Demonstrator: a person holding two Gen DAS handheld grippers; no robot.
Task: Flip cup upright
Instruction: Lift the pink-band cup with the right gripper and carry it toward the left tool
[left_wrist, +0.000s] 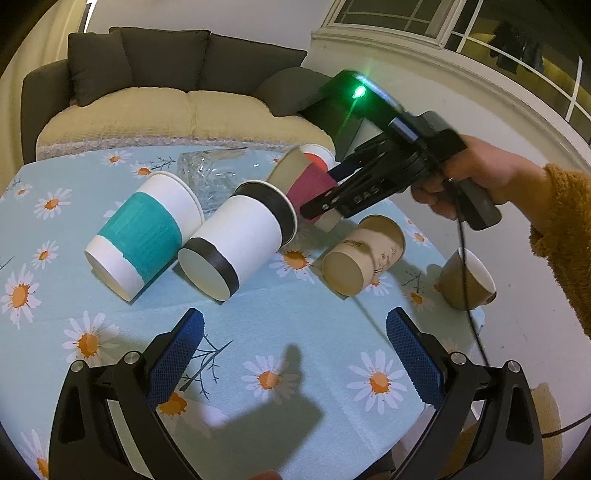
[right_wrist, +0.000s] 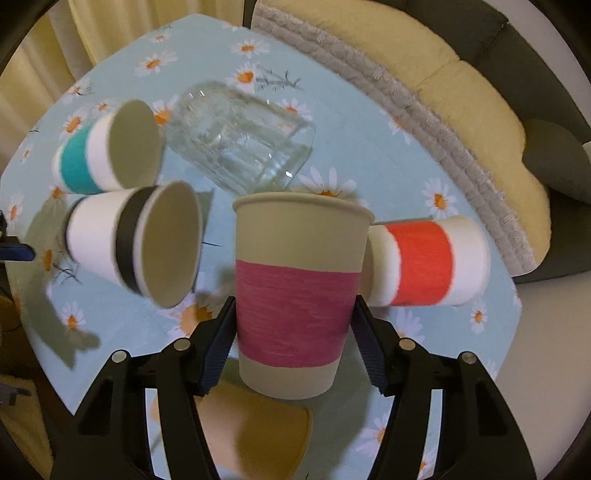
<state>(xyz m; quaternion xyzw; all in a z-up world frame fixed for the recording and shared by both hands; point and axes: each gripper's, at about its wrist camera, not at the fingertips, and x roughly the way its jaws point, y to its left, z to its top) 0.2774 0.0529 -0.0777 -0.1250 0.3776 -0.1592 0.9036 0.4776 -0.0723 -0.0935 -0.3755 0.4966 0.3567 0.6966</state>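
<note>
My right gripper (right_wrist: 293, 332) is shut on a paper cup with a magenta band (right_wrist: 295, 302); the cup is lifted off the table, tilted. In the left wrist view that gripper (left_wrist: 325, 192) holds the same cup (left_wrist: 306, 181) above the table's far side. My left gripper (left_wrist: 295, 354) is open and empty, low over the near part of the table. A black-banded cup (left_wrist: 236, 247) (right_wrist: 136, 243), a teal-banded cup (left_wrist: 144, 236) (right_wrist: 103, 155) and a red-banded cup (right_wrist: 421, 269) lie on their sides.
The table has a light blue daisy cloth (left_wrist: 295, 369). A clear glass (right_wrist: 240, 140) lies on its side at the far side. A plain brown cup (left_wrist: 362, 254) lies tipped at right, and a brown mug (left_wrist: 465, 280) sits near the right edge. A sofa (left_wrist: 177, 107) stands behind.
</note>
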